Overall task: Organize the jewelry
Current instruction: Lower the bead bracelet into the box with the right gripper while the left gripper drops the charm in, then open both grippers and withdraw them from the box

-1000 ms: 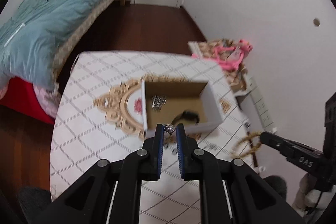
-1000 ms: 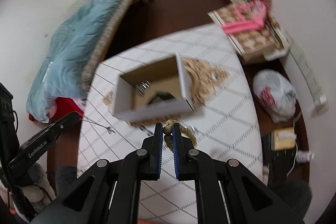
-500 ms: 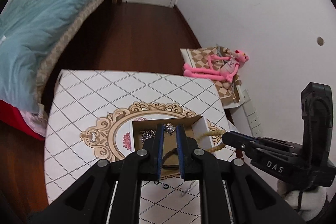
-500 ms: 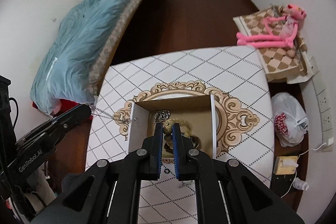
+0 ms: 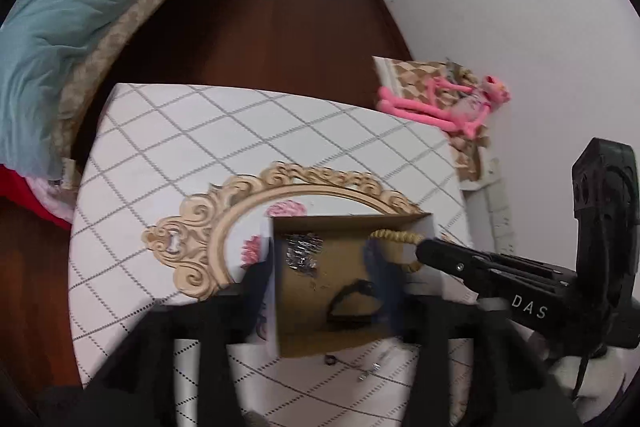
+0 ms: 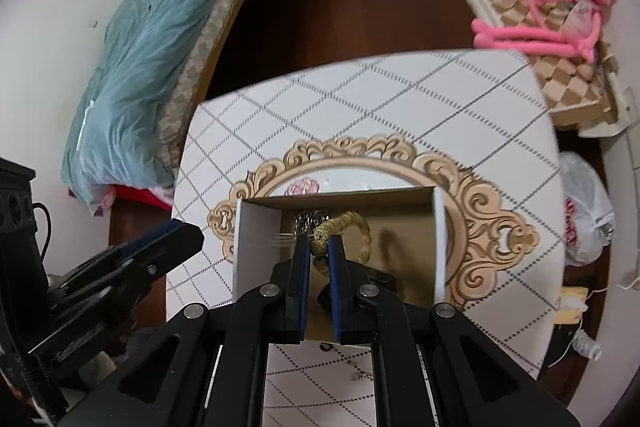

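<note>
Beaded tan bracelet (image 6: 348, 227), pinched by right gripper (image 6: 320, 259) over open cardboard box (image 6: 438, 227), may snag the rim; blurred left gripper (image 5: 320, 291) seems spread, empty.

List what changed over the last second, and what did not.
Both grippers moved from in front of the cardboard box to over it. The left gripper opened and let go of its silver piece. The right gripper still clamps the beaded bracelet. The box stayed put.
</note>
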A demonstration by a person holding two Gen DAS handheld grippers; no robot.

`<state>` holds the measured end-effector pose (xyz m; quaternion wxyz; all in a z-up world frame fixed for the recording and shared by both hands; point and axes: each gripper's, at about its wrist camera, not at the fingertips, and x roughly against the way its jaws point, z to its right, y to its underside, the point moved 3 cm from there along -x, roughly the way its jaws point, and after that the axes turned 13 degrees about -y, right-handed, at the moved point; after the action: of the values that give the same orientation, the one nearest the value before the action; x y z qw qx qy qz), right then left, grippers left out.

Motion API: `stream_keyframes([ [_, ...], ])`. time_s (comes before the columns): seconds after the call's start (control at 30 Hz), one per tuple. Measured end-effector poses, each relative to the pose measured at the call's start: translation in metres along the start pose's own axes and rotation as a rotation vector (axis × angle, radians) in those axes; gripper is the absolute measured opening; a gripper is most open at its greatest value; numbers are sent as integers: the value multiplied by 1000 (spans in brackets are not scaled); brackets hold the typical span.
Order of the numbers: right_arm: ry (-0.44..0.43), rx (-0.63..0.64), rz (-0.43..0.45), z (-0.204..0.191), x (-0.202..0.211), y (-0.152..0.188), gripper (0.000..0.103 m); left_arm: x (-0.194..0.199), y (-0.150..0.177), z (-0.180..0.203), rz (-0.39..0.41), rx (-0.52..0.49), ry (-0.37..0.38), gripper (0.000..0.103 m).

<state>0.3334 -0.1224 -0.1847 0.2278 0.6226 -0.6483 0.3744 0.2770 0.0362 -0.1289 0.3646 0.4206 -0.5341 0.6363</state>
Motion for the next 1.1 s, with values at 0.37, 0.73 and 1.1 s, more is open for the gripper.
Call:
stream_keyframes([
  [0.37,249,72,-8,21,2,14,52,-13,15,-14,46,-29,-206,91],
  [0.73,464,102,26,36,-5,57,102,-19,44,-13,116,-69,-334,103],
  [1.1,453,99,72,26,6,70,102,-5,49,-10,141,-57,-342,103],
])
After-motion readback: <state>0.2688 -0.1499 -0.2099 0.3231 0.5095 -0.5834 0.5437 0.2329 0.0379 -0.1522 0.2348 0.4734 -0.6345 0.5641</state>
